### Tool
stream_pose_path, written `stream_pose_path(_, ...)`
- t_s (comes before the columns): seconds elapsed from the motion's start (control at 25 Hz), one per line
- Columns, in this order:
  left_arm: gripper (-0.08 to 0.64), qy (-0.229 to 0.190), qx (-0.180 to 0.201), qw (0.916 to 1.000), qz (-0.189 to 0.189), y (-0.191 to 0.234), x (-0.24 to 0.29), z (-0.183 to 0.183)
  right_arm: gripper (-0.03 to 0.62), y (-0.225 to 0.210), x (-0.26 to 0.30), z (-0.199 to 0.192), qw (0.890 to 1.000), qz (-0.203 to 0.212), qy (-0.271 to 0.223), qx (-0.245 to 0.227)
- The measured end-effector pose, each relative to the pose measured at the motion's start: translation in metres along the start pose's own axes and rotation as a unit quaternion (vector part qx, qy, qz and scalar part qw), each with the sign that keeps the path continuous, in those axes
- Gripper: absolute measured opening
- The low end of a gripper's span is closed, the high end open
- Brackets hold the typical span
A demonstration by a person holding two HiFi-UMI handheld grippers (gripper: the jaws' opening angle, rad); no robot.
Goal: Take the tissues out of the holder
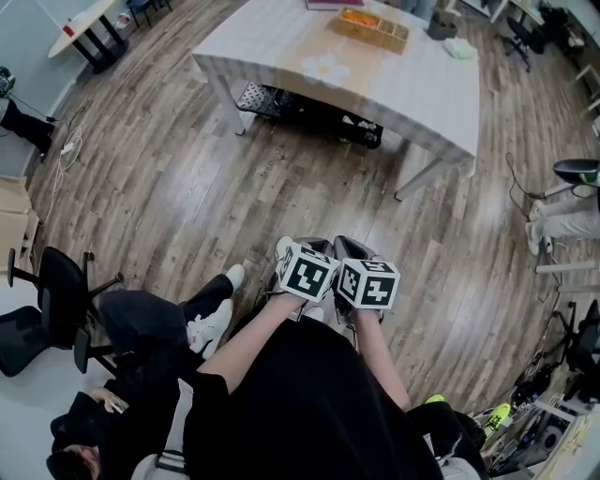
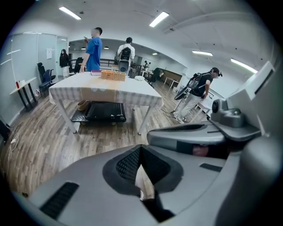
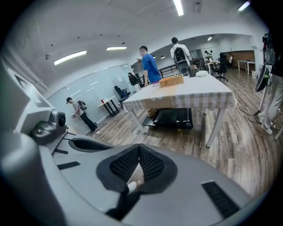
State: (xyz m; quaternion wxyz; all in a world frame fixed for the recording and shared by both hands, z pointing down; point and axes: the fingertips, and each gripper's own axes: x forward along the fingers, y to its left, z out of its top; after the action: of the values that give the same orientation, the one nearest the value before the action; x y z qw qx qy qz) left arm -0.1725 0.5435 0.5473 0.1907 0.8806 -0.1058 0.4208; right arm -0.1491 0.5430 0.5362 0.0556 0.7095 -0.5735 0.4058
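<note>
Approach pending: I'm holding grey left gripper [image 2: 140,149] and grey right gripper [image 3: 139,148] pinched together, empty. Next I'm needing a walk to far pale-clothed table [image 1: 272,42], likely toward rectangular wooden box [image 1: 372,28].

The table [image 1: 375,66] stands across the floor [image 1: 187,187], far from the camera. On the table, toward its far edge, sits a box [image 1: 371,28]. Under the table lies a low cart [image 1: 309,108]. On the near side of the table, well apart from it, the left gripper [image 1: 298,255] and the right gripper [image 1: 361,262] hang just beside each other. Farther from the table and to their left are an office chair [image 1: 52,300] and a seated person [image 1: 141,328]. Behind the table stand two people [image 2: 93,48] [image 2: 127,49]. Another person [image 2: 199,90] stands to the table's right.
</note>
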Motion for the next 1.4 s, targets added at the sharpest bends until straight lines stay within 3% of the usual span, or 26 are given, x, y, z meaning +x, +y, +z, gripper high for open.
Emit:
stream_pose_path(0.16, 0.000, -0.007, 0.008, 0.9998, -0.017, 0.023, 0.017, 0.033, 0.015, -0.004, 0.028, 0.042, 0.999, 0.001, -0.022, -0.033)
stream_pose_path(0.32, 0.000, -0.005, -0.021, 0.9976, -0.066, 0.044, 0.022, 0.064, 0.014, 0.022, 0.058, 0.094, 0.995, 0.087, -0.038, -0.020)
stream_pose_path(0.48, 0.000, -0.012, 0.004, 0.9999, 0.001, 0.106, 0.020, 0.105, 0.015, 0.012, 0.087, 0.134, 0.998, 0.024, -0.040, -0.032)
stream_pose_path(0.68, 0.000, 0.001, 0.001, 0.9990, 0.045, 0.180, 0.021, 0.137, 0.015, -0.001, 0.126, 0.163, 0.998, -0.035, -0.003, -0.047)
stream_pose_path(1.08, 0.000, 0.011, -0.025, 0.9992, 0.028, 0.252, 0.049, 0.169, 0.015, -0.011, 0.183, 0.192, 0.999, -0.044, 0.022, -0.013)
stream_pose_path(1.24, 0.000, 0.022, 0.002, 0.9988, 0.043, 0.264, 0.059, 0.176, 0.015, -0.018, 0.195, 0.184, 0.998, -0.045, 0.048, 0.000)
stream_pose_path(1.4, 0.000, 0.022, 0.015, 0.9993, 0.026, 0.262, 0.069, 0.185, 0.015, -0.028, 0.198, 0.184, 0.997, -0.044, 0.055, 0.022)
